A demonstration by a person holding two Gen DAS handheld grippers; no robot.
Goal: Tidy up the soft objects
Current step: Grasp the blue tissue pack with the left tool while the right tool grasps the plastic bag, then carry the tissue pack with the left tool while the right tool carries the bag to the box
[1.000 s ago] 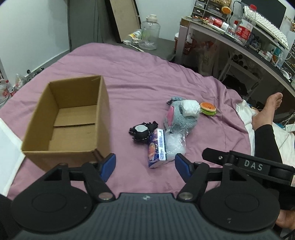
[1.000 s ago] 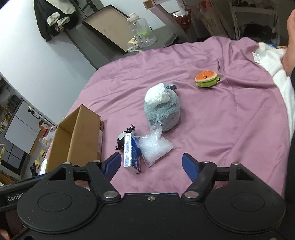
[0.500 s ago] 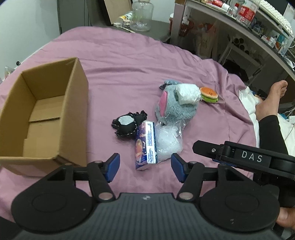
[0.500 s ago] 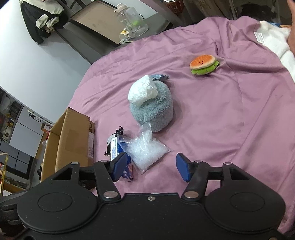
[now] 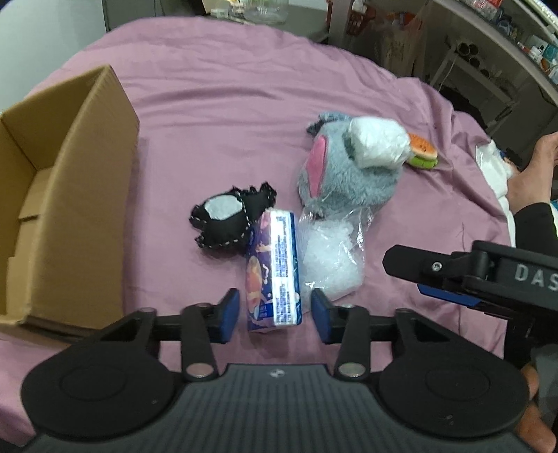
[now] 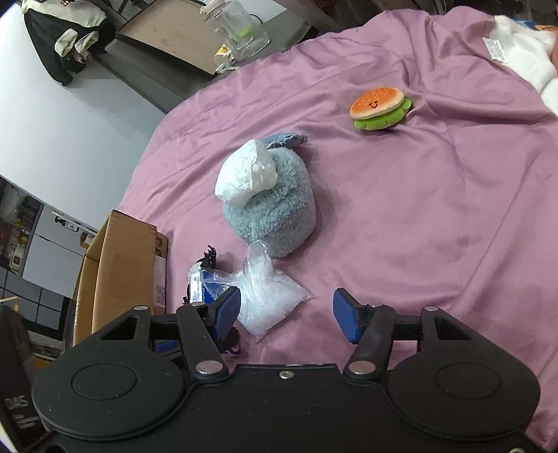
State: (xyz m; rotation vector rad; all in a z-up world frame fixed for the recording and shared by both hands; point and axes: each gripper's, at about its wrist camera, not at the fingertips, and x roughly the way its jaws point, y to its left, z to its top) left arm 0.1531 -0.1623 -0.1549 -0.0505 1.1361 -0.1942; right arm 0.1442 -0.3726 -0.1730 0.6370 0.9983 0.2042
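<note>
A blue tissue pack [image 5: 273, 275] lies on the purple sheet, its near end between the fingers of my open left gripper [image 5: 274, 312], with small gaps each side. A black plush [image 5: 226, 217] touches the pack's far left. A clear bag of white filling [image 5: 329, 265] lies to its right. Behind sits a grey plush [image 5: 345, 174] with a white wad [image 5: 378, 146] on top. My right gripper [image 6: 286, 313] is open, its left finger at the clear bag [image 6: 268, 296]. A burger plush [image 6: 380, 108] lies apart, far right. The open cardboard box [image 5: 87, 174] stands left.
The right gripper's body [image 5: 488, 275] reaches in just right of the pile. A person's foot [image 5: 533, 163] and white cloth lie at the bed's right edge. A desk and shelves stand behind the bed, a glass jar [image 6: 240, 28] on the floor beyond.
Both grippers have moved forward and down toward the pile, and their jaws have narrowed. The tissue pack's near end now lies between the left fingers, and the clear bag lies by the right gripper's left finger.
</note>
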